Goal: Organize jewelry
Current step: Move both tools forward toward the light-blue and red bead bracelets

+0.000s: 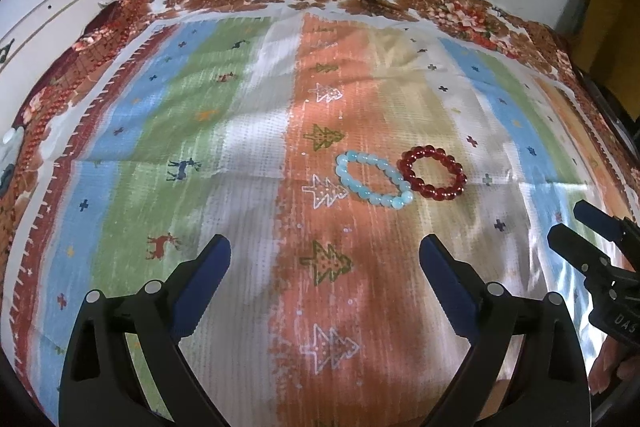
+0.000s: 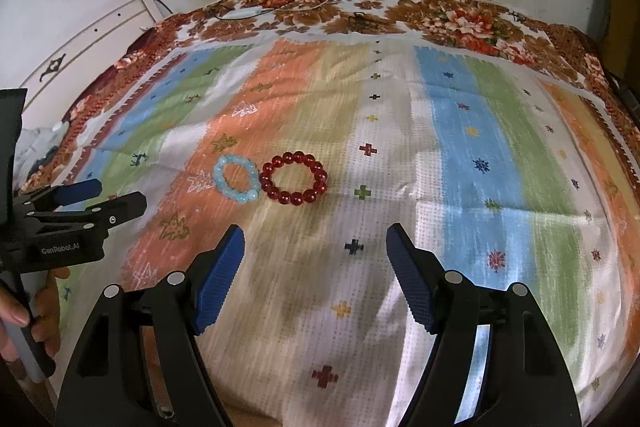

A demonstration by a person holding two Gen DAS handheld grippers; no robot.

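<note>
Both claws hang spread wide, empty: left gripper (image 1: 325, 263) and right gripper (image 2: 315, 247), above striped cloth (image 1: 248, 155). Red bracelet (image 2: 293, 178) and blue bracelet (image 2: 236, 179) lie mid-cloth, prob. touching. Risk: grabbing one drags the other, or beads roll off pads.

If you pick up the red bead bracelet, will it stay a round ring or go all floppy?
The red bracelet is separate round beads in a loop, so it would probably sag, not stay round. The beads look glossy, so the right gripper might slip. Lying flat, it seems unlikely to roll.
</note>
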